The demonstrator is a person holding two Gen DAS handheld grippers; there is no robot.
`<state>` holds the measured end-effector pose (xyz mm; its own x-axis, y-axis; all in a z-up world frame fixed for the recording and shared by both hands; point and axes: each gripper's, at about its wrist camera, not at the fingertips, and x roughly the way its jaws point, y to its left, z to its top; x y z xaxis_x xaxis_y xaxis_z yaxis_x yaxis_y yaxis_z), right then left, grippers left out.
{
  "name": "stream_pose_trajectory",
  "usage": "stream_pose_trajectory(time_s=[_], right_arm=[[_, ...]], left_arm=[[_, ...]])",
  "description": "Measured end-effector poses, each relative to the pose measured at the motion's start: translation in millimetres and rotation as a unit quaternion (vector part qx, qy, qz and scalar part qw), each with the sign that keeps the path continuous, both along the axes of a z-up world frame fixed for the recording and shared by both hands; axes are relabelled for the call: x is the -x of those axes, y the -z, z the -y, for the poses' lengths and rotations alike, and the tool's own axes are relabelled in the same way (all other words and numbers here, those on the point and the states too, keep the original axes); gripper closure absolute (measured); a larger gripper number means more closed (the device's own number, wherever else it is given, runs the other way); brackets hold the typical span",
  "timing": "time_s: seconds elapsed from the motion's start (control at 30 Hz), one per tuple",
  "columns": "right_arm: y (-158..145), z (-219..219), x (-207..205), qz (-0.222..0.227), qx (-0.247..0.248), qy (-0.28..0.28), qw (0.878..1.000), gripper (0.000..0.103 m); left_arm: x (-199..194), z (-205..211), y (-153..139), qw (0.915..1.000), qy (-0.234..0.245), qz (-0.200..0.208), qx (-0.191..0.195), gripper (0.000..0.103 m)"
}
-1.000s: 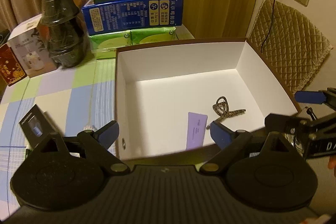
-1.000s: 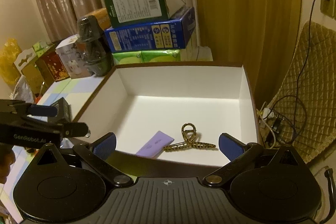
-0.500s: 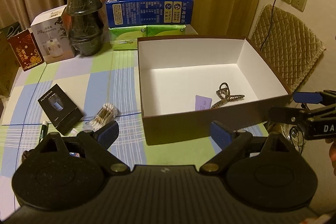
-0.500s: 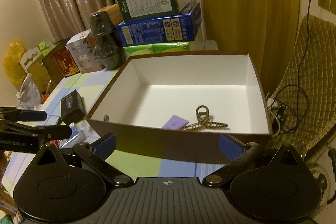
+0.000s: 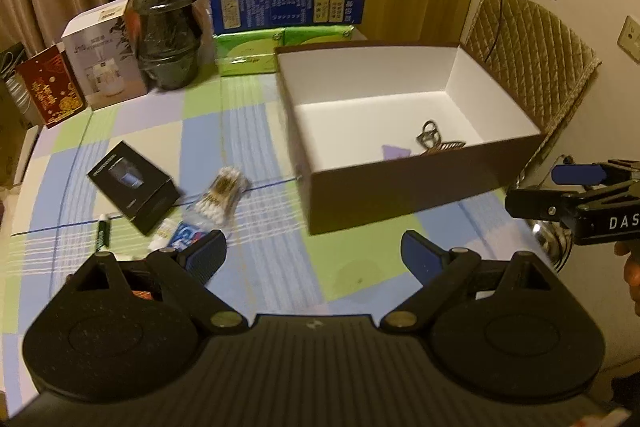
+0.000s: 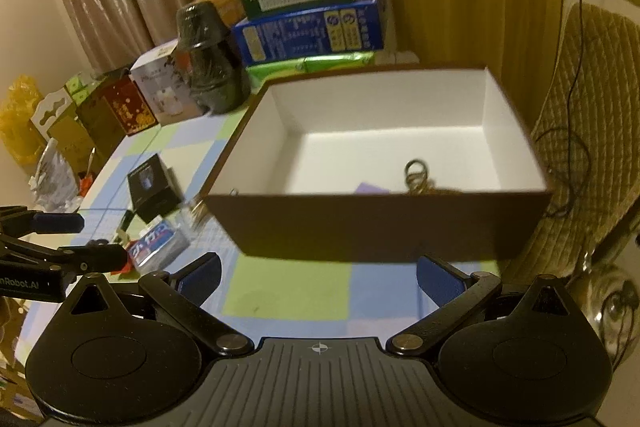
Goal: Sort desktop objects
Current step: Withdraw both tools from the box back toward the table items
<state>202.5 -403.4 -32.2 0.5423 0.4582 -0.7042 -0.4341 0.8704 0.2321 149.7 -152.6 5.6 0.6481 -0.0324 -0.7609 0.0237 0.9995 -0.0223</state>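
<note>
Both grippers have pulled back from the brown box [image 5: 420, 183], which now sits in the upper right of the left view with the hair claw [image 5: 434, 139] and purple card [image 5: 394, 151] inside. Left gripper [image 5: 314, 255] and right gripper [image 6: 318, 277] gape wide, holding nothing. Lettering "DAS" shows on the right gripper's body at the right edge. Cotton swabs [image 5: 222, 197] and a black carton [image 5: 134, 187] lie upper left of the left gripper.

Black left gripper [image 5: 314, 257], blue-padded jaws, brass pivot screws, ribbed base, white lettering on right gripper [image 6: 318, 277]
</note>
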Motion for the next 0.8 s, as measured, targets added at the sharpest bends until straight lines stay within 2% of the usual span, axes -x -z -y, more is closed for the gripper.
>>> stream_pose_trajectory(time_s=[0.37, 0.8], right_arm=[[24.0, -53.7, 17.8, -0.042, 0.008, -0.037, 0.998, 0.002], [40.4, -115.4, 18.4, -0.066, 0.005, -0.071, 0.995, 0.002]], left_arm=[[25.4, -56.9, 7.3, 0.9994, -0.026, -0.022, -0.002, 0.011], [44.7, -121.4, 12.7, 0.9965, -0.076, -0.035, -0.003, 0.011]])
